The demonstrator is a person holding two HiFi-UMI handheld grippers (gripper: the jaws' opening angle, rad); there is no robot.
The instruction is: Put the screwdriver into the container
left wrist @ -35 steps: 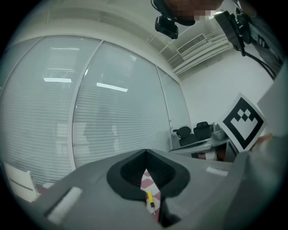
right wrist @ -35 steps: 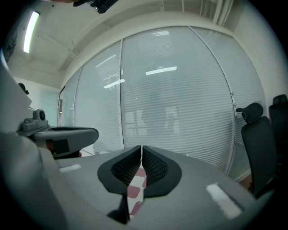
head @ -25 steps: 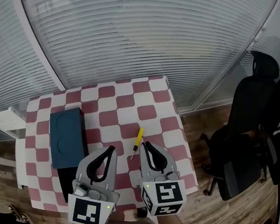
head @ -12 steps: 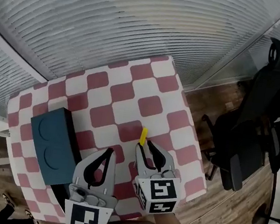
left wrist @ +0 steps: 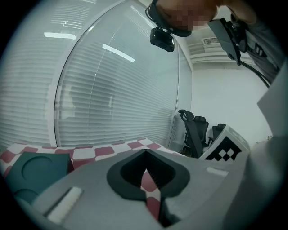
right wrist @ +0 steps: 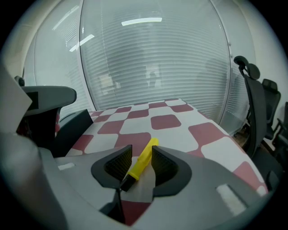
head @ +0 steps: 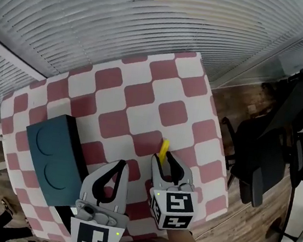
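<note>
Grasp step: the screwdriver is framed by the jaws but not yet pinched.

Our right gripper (head: 163,157) has its 2 jaws spread to either side of the yellow-handled screwdriver (right wrist: 141,164), which lies flat on the red-and-white chequered table (head: 144,94). The pads sit just beside the handle, and we see no firm pinch. Next, we judge, the jaws must press onto the handle, then lift it and carry it left to the dark teal rectangular box with 2 round dimples (head: 52,157), which we take for the container. Our left gripper (head: 119,164), near and left, has its jaws pressed together on nothing.
</note>
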